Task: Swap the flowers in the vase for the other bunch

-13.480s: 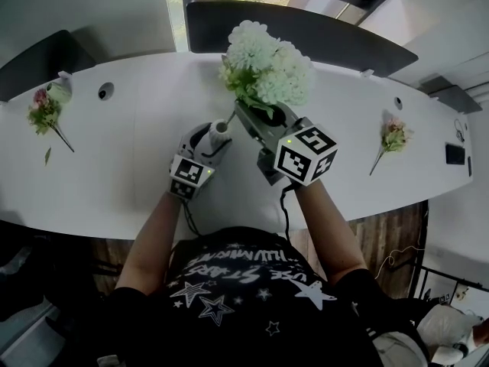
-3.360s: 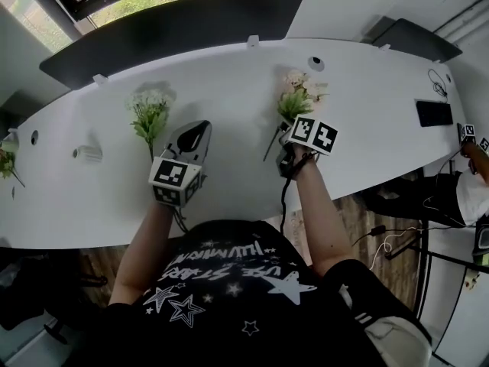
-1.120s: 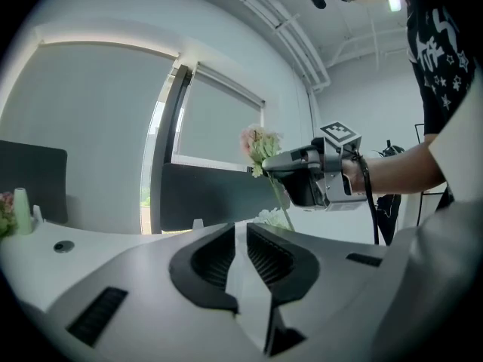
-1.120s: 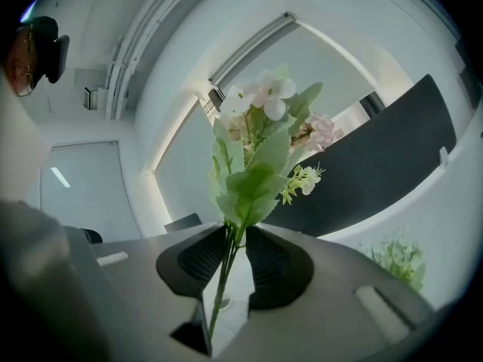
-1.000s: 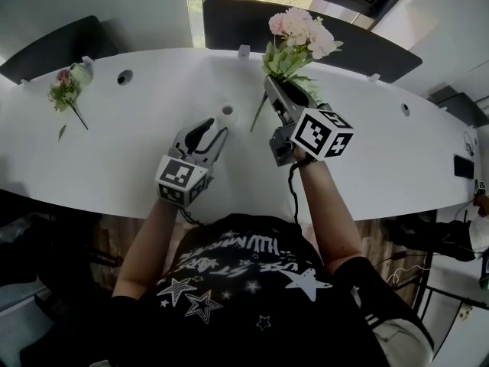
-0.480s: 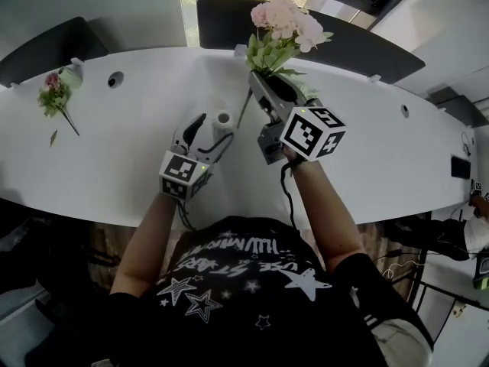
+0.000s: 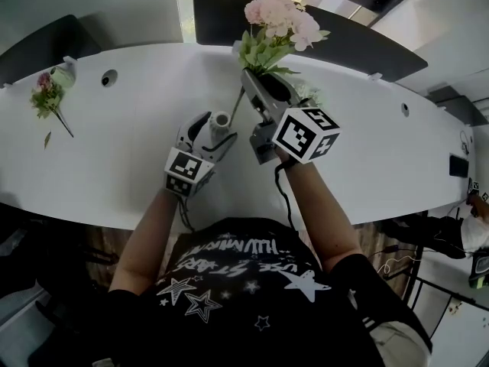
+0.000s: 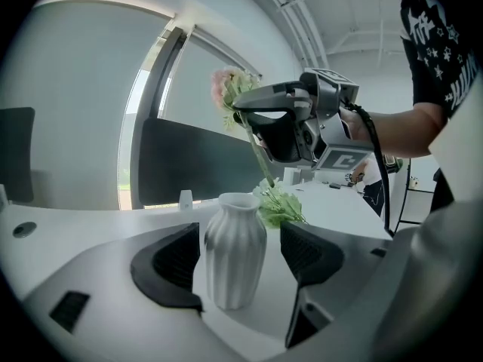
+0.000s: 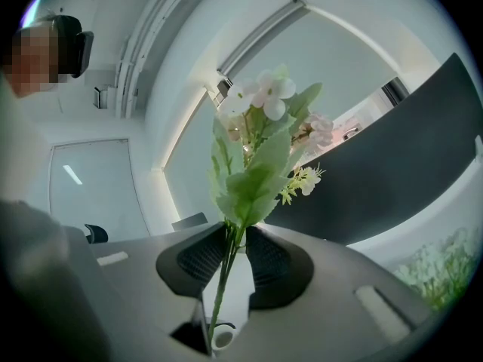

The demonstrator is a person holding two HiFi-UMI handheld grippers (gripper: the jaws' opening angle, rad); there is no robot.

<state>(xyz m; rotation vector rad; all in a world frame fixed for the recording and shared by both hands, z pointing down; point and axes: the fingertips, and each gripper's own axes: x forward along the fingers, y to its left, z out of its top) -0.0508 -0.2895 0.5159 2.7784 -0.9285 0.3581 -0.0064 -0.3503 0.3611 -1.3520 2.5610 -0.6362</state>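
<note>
Now the jaws of the left gripper [image 8: 241, 251], just opened wide, flank the white vase [image 8: 235, 236] standing upright on the table [image 7: 114, 151], pads clear of it. The right gripper [image 9: 235, 252] pinches the pink bunch [image 7: 280, 21] by its stem, the stem's tip just right of the vase mouth.

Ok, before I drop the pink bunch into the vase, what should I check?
1. The vase empty and upright: ok.
2. Left tongs gripping the vase: not ok; jaws have just been opening and stand apart either side of it.
3. Right tongs shut on the stem of the pink bunch: ok.
4. Stem tip over the vase mouth: cannot tell; near the rim, not in.
5. Old bunch clear of the vase: ok, lying on the table behind.
</note>
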